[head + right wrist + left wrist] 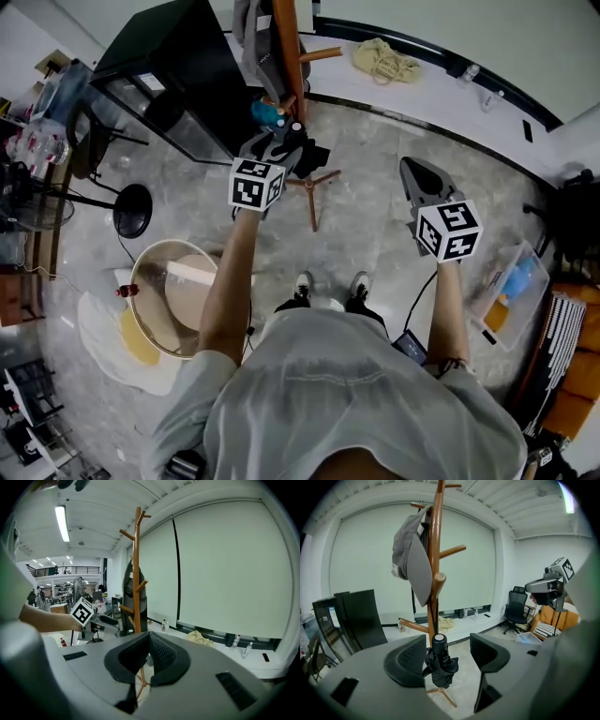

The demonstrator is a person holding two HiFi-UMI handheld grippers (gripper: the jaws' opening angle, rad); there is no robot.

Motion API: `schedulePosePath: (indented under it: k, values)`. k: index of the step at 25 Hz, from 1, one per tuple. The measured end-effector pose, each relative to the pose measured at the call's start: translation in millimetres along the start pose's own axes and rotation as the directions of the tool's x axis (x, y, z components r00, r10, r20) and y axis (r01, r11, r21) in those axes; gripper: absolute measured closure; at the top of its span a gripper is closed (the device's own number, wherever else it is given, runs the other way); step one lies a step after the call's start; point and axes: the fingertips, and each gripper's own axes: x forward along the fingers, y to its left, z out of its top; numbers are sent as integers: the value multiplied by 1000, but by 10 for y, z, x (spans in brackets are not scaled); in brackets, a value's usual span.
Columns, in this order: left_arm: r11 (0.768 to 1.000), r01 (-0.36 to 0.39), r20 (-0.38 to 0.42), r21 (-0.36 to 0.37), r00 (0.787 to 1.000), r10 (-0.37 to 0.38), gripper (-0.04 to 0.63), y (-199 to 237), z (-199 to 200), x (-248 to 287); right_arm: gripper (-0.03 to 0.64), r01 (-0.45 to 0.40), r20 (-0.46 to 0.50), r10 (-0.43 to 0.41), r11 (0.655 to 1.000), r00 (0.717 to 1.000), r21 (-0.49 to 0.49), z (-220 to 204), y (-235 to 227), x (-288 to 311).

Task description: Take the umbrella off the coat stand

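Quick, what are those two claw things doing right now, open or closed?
Left gripper: open, the folded umbrella between its jaws, not clamped.
Right gripper: closed, holding nothing.

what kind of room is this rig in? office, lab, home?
Probably a large office or lab hall, not a home: an office chair near the wall, wide roller blinds over the windows, and a railed mezzanine under strip lights.
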Motion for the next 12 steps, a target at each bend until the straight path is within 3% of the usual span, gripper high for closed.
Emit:
schedulePosePath:
  k: [7, 12]
  values:
    - [993, -42, -158, -114, 987, 23, 225, 133, -642, 733, 597, -6, -62, 8, 999, 998, 35, -246, -427, 347]
    - [990, -70, -244, -121, 969, 39, 210, 203, -1054, 1048, 597, -1, -103, 6, 999, 995, 50, -393, -519, 470]
